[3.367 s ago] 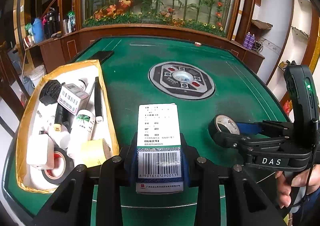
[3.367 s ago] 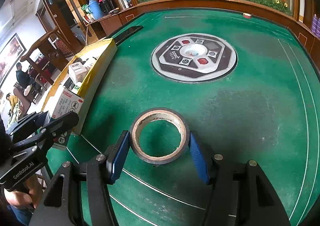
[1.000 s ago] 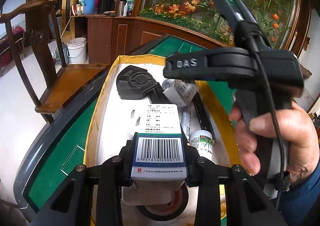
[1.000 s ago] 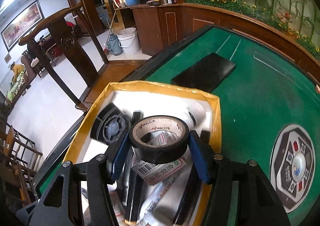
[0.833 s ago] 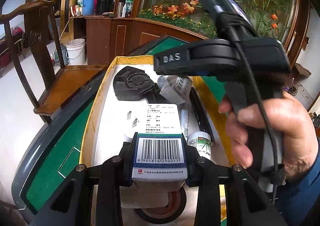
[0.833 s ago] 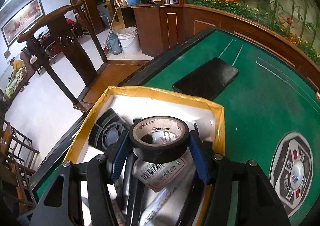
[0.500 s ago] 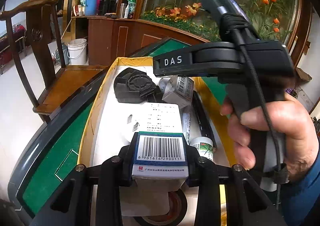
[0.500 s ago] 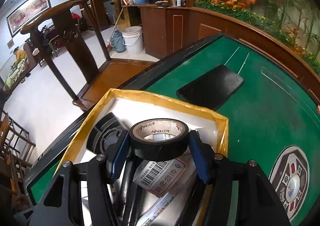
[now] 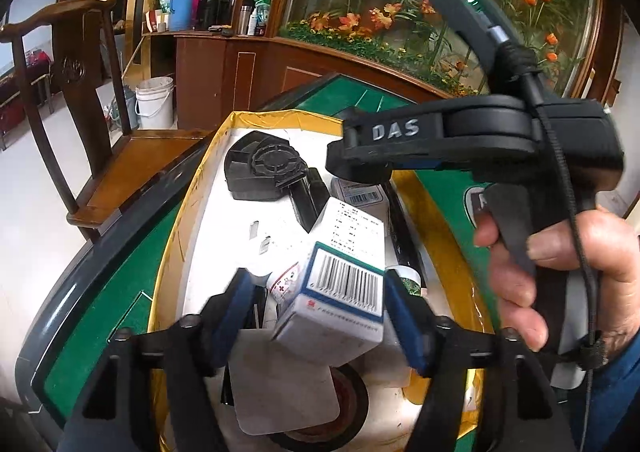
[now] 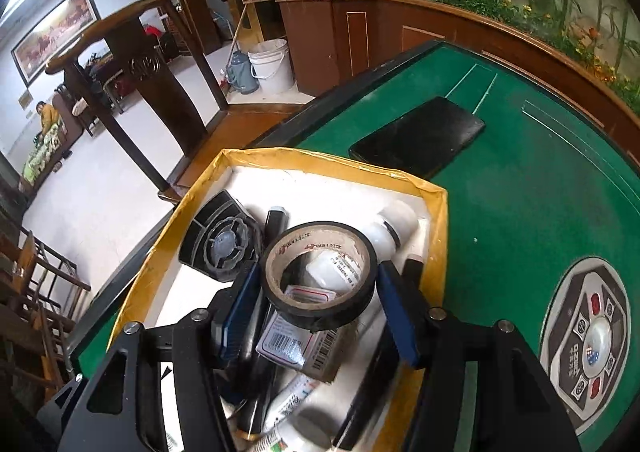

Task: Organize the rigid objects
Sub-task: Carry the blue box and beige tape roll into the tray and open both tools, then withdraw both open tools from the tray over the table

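Observation:
A white medicine box point(image 9: 344, 284) with a barcode end sits tilted between the fingers of my left gripper point(image 9: 320, 308), whose jaws are opening. There is a gap at the left pad point(image 9: 236, 300). It hangs low over a yellow-rimmed tray point(image 9: 260, 116) of small items. My right gripper point(image 10: 318, 310) is shut on a black tape roll point(image 10: 320, 276), held tilted above the same tray point(image 10: 320, 157). In the left wrist view, a hand point(image 9: 560, 272) holds that gripper's black handle point(image 9: 520, 123) above the tray's right side.
The tray holds a black round fan part point(image 10: 220, 240), a white bottle point(image 10: 392, 228), small cartons point(image 9: 360, 193), pens and another tape roll point(image 9: 340, 404). A black phone point(image 10: 420, 135) lies on the green table point(image 10: 540, 191) beyond it. A wooden chair point(image 9: 80, 91) stands left.
My left jaws have spread apart, and the medicine box, held level before, now leans loose between them. The right gripper still holds the tape roll over the tray, now tilted.

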`<state>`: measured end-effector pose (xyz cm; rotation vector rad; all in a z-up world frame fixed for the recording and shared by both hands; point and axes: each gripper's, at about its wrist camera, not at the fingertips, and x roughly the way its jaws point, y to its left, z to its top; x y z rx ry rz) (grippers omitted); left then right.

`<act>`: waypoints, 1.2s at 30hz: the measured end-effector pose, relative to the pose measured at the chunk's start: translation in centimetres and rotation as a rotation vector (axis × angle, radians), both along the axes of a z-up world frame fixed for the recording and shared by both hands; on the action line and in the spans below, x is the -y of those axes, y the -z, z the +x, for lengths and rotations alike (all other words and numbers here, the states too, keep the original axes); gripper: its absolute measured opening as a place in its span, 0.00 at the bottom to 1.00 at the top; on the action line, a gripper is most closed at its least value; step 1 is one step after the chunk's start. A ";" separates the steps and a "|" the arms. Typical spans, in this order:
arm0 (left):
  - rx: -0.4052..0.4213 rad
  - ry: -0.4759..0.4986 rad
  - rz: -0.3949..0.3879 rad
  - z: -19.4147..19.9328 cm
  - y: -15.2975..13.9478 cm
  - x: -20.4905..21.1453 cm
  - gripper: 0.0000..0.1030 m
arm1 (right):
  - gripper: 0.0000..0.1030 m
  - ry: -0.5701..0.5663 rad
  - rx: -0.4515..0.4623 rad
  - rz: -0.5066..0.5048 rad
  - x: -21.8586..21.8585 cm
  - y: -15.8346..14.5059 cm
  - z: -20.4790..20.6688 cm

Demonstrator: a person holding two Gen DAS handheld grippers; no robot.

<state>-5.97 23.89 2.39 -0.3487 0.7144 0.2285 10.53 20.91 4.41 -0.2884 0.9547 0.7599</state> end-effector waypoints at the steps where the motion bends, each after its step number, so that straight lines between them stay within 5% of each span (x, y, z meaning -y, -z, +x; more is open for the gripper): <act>1: -0.001 -0.002 0.007 0.0 0.0 0.1 0.73 | 0.58 -0.001 0.003 0.006 0.3 -0.2 -0.1; 25: -0.031 -0.025 0.141 -1.5 0.1 2.8 0.79 | 0.63 -0.018 -0.025 0.081 5.3 -0.8 -4.8; 36: -0.005 -0.055 0.141 -2.3 0.1 2.8 0.83 | 0.63 0.013 -0.034 0.153 8.4 -1.2 -6.5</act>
